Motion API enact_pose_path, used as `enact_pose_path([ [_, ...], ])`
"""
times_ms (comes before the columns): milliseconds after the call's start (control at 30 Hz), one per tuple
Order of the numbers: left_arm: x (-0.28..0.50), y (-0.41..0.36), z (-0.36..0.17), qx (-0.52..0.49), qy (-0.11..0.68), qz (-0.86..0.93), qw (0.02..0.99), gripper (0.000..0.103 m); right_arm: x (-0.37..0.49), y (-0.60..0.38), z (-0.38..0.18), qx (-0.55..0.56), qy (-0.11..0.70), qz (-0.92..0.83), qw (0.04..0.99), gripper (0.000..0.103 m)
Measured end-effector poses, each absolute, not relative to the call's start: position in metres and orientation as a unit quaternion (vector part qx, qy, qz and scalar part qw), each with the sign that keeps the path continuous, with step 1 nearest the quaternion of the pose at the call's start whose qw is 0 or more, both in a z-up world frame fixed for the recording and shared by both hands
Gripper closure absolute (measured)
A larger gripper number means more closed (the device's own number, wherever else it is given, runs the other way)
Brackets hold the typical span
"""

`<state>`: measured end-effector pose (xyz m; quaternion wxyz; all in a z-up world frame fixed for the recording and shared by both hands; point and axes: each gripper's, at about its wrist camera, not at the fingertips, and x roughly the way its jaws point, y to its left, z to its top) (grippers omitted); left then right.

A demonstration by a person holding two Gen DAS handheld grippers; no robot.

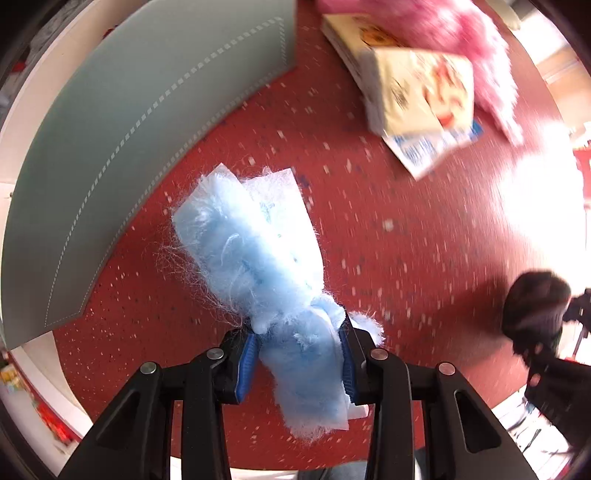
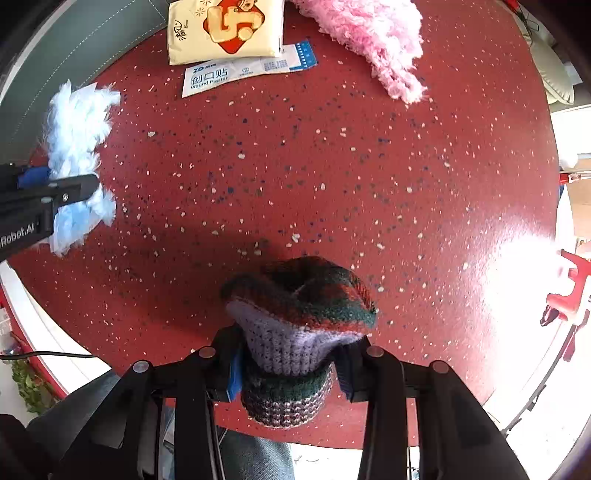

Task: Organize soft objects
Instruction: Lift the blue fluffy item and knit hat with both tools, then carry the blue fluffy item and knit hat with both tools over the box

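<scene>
The left gripper (image 1: 299, 354) is clamped on a blue fluffy duster pad (image 1: 258, 254), gripped near its lower end, with most of its length sticking forward above the red speckled counter (image 1: 388, 258). The right gripper (image 2: 288, 369) is closed around a knitted striped piece (image 2: 295, 317), lilac, green and rust in colour, bunched between the jaws and held over the near part of the counter. Both items appear lifted clear of the surface.

Judgement on the step in hand: each item is being carried toward a place to set it down. Soft goods sag and shed, so the grip should stay firm until the item rests on the surface, and the loose forward end of the pad should be lowered first to avoid folding under. The grey-green mat (image 1: 110, 147) just beside the pad looks a likely place, though that cannot be confirmed.

At the far side lie a cream tissue pack (image 2: 225, 29), a white plaster packet (image 2: 236, 74) partly under it, and a pink fluffy piece (image 2: 373, 40) well apart from both grippers.

Limits of view: the left wrist view is motion-blurred at the far items. Strong glare whites out the right edge of the counter. The pink piece is cut off at the frame edge. What the knitted piece is exactly, sock or cap, cannot be told.
</scene>
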<state>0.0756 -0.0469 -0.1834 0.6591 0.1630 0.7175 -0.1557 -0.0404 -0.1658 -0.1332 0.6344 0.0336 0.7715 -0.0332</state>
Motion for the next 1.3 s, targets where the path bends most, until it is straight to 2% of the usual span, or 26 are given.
enact_pose_path([
  [433, 0.018, -0.024, -0.179, 0.207, 0.711, -0.229, 0.632, 0.064, -0.079, -0.184, -0.11, 0.073, 0.782, -0.069, 0.615, 0.06],
  [600, -0.005, -0.014, -0.175, 0.212, 0.697, -0.25, 0.638, 0.064, -0.061, -0.198, -0.093, 0.079, 0.778, -0.078, 0.618, 0.06],
  [1300, 0.022, 0.025, -0.072, 0.154, 0.635, -0.263, 0.71, 0.064, -0.02, -0.164, -0.054, 0.027, 0.752, -0.067, 0.656, 0.06],
])
